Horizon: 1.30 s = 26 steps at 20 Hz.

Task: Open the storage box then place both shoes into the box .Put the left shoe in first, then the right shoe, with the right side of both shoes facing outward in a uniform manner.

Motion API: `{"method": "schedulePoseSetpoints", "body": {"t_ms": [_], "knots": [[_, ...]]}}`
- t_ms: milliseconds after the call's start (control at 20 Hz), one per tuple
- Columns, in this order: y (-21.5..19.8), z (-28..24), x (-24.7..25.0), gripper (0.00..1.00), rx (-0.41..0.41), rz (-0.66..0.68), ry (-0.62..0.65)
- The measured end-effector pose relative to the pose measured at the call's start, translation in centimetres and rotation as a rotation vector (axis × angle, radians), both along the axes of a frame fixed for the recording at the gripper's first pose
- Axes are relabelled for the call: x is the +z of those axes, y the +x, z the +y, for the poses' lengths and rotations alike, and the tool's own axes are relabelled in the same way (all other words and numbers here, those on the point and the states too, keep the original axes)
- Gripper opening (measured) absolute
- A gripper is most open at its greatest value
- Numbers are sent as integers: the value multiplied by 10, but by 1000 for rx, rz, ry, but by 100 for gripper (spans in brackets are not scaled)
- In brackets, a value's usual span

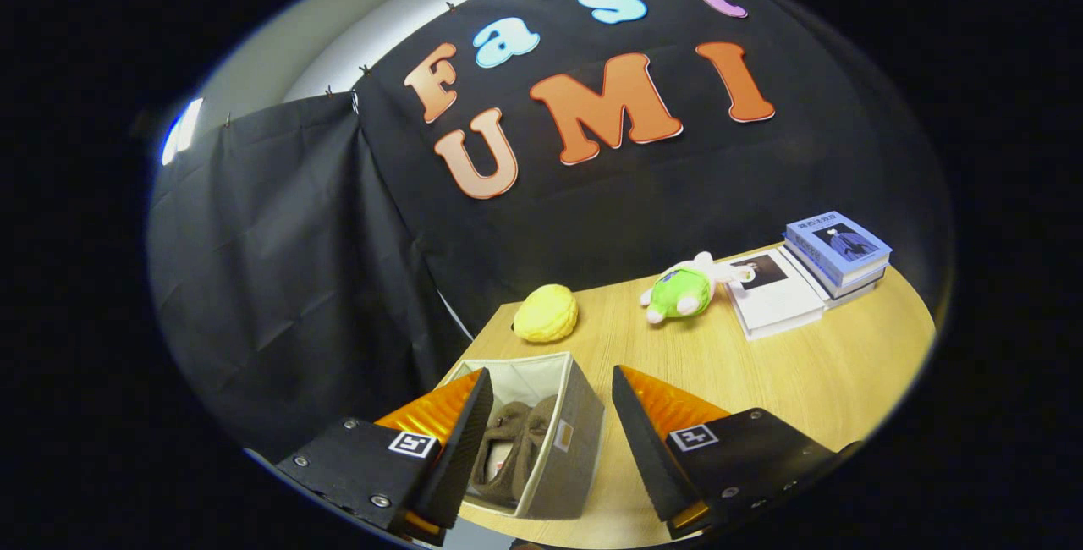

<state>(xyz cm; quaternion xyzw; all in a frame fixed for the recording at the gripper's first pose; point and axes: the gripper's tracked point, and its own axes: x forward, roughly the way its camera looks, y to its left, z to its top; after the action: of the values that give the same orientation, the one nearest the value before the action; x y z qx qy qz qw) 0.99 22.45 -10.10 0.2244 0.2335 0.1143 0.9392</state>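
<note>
A grey fabric storage box (pixel 579 440) stands open on the wooden table (pixel 761 381), near its left corner. Two brown shoes (pixel 512 448) lie side by side inside the box, partly hidden by the left finger. My gripper (pixel 550 427) hovers above the box, open, with nothing between its fingers. The box shows through the gap between the fingers, below them.
Beyond the box lies a yellow plush toy (pixel 546 313). To its right is a green and white plush toy (pixel 684 292). A white book (pixel 774 296) and a stack of blue books (pixel 838 252) sit at the far right of the table.
</note>
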Motion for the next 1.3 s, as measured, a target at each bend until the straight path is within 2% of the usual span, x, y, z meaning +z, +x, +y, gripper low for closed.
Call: {"method": "schedulePoseSetpoints", "body": {"t_ms": [400,700,1050,1300], "knots": [[-15,-108,40,89,-157,-262,-160],[-34,-174,56,93,-250,-370,-248],[-52,-215,73,95,-316,-488,-387],[-60,-224,83,96,-351,-516,-371]]}}
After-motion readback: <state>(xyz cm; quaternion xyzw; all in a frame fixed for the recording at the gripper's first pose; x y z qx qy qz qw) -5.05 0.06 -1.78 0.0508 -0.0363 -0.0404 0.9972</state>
